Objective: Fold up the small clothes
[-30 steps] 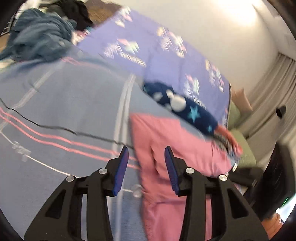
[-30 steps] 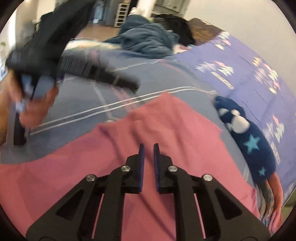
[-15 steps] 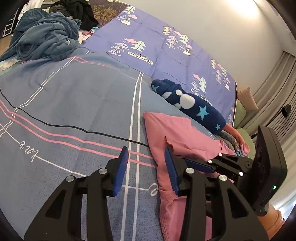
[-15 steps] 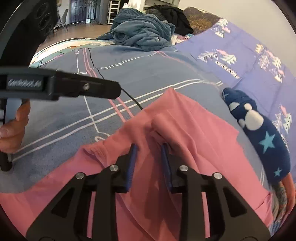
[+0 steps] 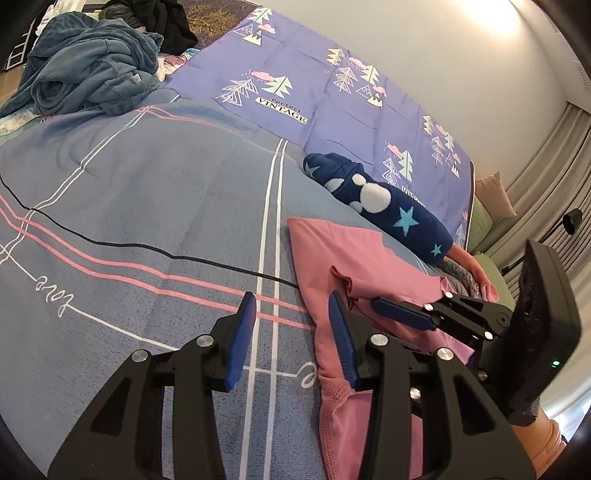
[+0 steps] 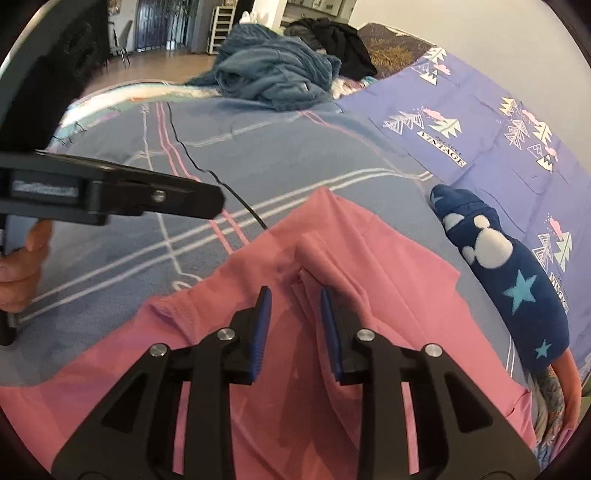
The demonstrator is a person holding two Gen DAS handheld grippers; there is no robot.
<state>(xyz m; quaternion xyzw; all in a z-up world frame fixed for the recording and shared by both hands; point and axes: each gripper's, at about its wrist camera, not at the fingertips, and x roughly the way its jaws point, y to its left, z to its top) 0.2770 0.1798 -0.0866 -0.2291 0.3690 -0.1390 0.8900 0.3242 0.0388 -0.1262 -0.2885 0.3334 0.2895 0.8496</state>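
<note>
Jaws of left gripper [image 5: 291, 332] spread over bedspread [image 5: 147, 192]; right gripper [image 6: 295, 325] spread above pink garment [image 6: 388, 266].

Pink garment [image 6: 369, 266] — spread flat on bed, small raised fold at centre, far corner pointed.

Counted on the bed: one pink garment [image 6: 369, 295], one navy fleece piece with stars [image 6: 517, 291], one crumpled blue-grey blanket [image 5: 85, 77], one black clothing heap [image 5: 166, 22], one black cable [image 5: 110, 242]. Two grippers are seen: left gripper [image 5: 291, 332], right gripper [image 6: 295, 325], both spread apart, nothing clamped.
</note>
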